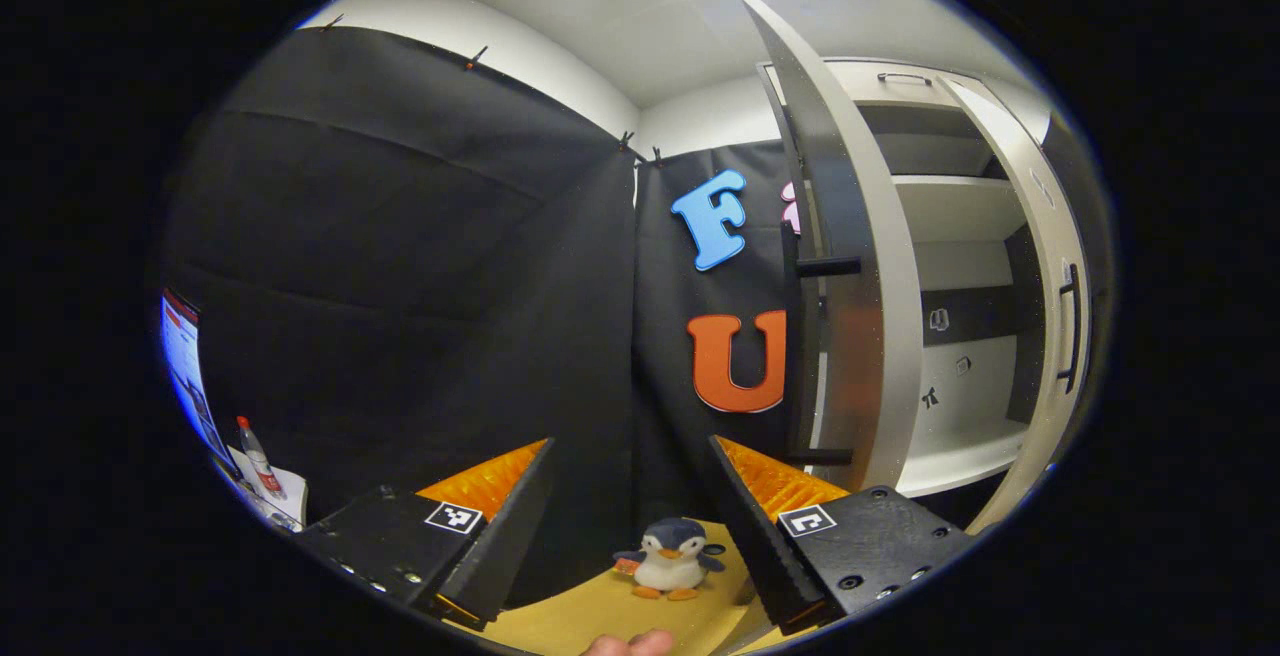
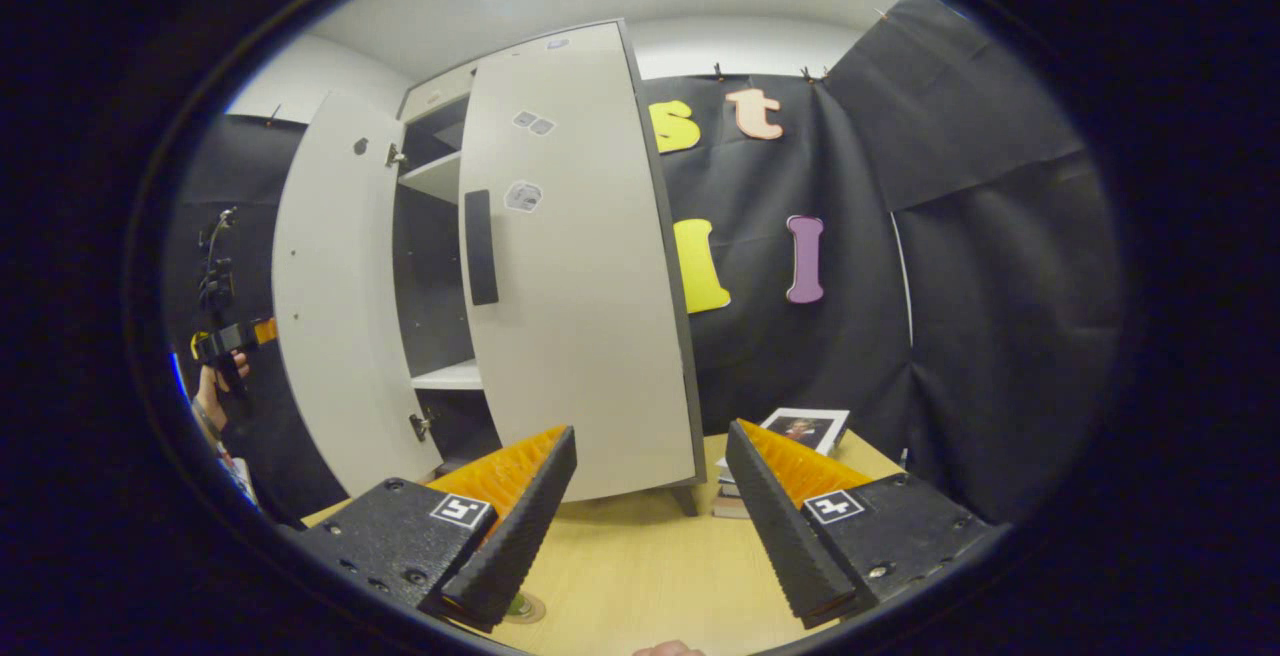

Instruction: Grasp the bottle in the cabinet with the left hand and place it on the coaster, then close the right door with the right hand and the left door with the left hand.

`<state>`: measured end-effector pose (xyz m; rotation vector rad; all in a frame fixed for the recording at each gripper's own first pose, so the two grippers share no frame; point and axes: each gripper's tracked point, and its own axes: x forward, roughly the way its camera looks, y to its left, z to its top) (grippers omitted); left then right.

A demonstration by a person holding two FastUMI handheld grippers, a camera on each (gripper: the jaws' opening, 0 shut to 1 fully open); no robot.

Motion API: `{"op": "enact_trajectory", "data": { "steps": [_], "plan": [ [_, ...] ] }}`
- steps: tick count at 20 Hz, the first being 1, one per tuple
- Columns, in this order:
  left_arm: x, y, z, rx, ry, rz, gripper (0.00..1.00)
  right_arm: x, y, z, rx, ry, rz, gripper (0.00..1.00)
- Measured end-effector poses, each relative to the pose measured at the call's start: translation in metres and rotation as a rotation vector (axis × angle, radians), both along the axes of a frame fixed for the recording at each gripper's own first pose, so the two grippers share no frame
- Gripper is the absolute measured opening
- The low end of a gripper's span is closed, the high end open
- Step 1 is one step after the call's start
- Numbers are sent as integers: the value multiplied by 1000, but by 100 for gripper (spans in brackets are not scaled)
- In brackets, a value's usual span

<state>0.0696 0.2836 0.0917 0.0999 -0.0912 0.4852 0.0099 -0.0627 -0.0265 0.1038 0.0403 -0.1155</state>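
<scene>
My left gripper (image 1: 630, 448) is open and holds nothing, facing the booth's corner beside the cabinet (image 1: 960, 456). The cabinet's left door (image 1: 860, 296) stands open, edge-on to me, and the right door (image 1: 1045, 266) is swung partway out. In the right gripper view the right door (image 2: 580, 266), with its dark handle (image 2: 481, 246), is ajar, and the left door (image 2: 330, 316) is wide open. My right gripper (image 2: 650, 431) is open and empty in front of the right door. A round coaster (image 2: 522, 608) peeks out under its left finger. Far left, a hand holds the left gripper (image 2: 225, 341).
A penguin plush (image 1: 672, 558) sits on the yellow table (image 1: 600, 616) ahead of the left gripper. A small red-capped bottle (image 1: 255, 456) and a lit screen (image 1: 180, 356) are at the far left. A framed picture on stacked books (image 2: 795, 434) lies right of the cabinet.
</scene>
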Motion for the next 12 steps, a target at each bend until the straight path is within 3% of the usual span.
{"op": "enact_trajectory", "data": {
  "steps": [7, 8, 10, 12],
  "plan": [
    [-1, -26, -5, -10, 12, -23, 92, 5, 6, 2, 4, -2, 31, 99],
    [-1, -28, -8, -21, 15, -41, 92, 5, 6, 1, 3, -2, 32, 95],
    [0, -45, -10, -43, 22, -90, 92, 5, 7, 2, 4, -2, 34, 99],
    [3, -61, -11, -47, 29, -131, 92, 4, 8, 4, 2, -5, 36, 95]
  ]
}}
